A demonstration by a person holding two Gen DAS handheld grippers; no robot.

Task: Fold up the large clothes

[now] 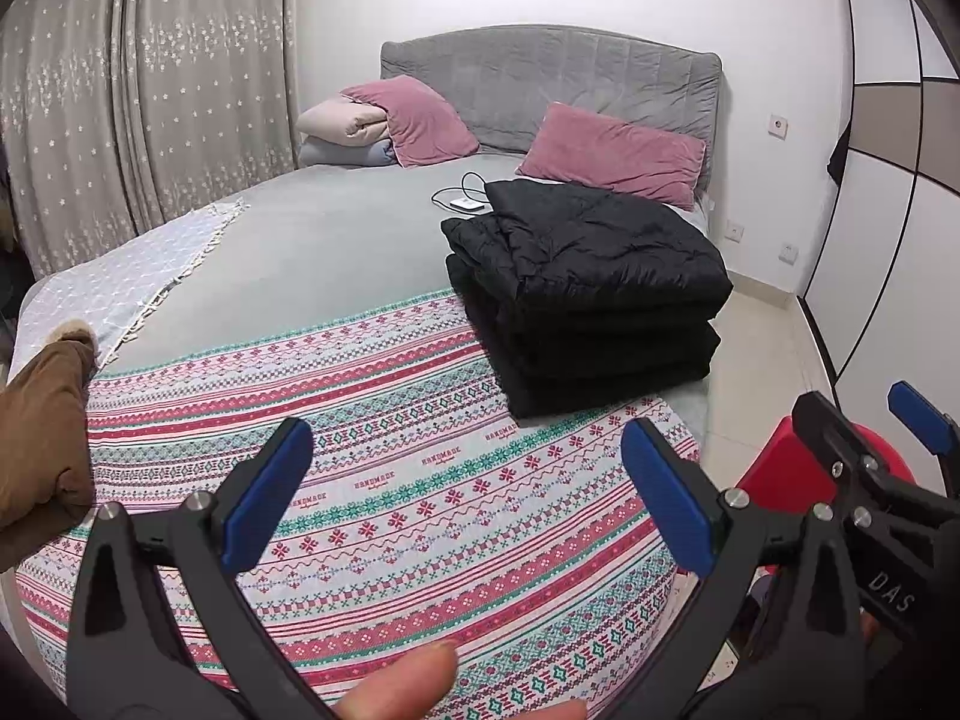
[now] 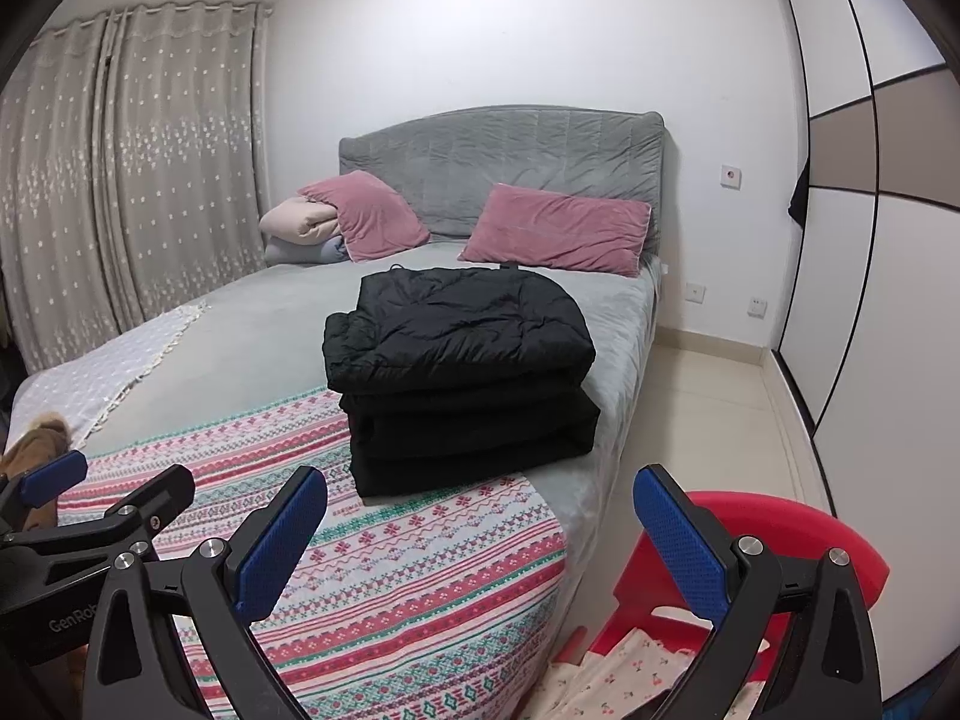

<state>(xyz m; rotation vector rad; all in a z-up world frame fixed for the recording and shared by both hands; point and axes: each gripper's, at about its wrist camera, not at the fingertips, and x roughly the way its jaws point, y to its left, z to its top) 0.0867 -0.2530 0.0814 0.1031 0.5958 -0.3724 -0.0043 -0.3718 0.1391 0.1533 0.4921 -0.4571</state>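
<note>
A stack of folded black clothes rests on the right side of the bed, partly on the patterned blanket. A brown garment with a fur edge lies at the bed's left edge. My left gripper hangs open over the blanket, nothing between its blue pads. My right gripper is open too, over the bed's near right corner, and shows at the right of the left wrist view. A person's fingertip shows at the bottom.
Two pink pillows and rolled bedding lie against the grey headboard. A white device with a cable sits behind the stack. A red plastic chair with patterned cloth stands right of the bed. Curtains left, wardrobe right.
</note>
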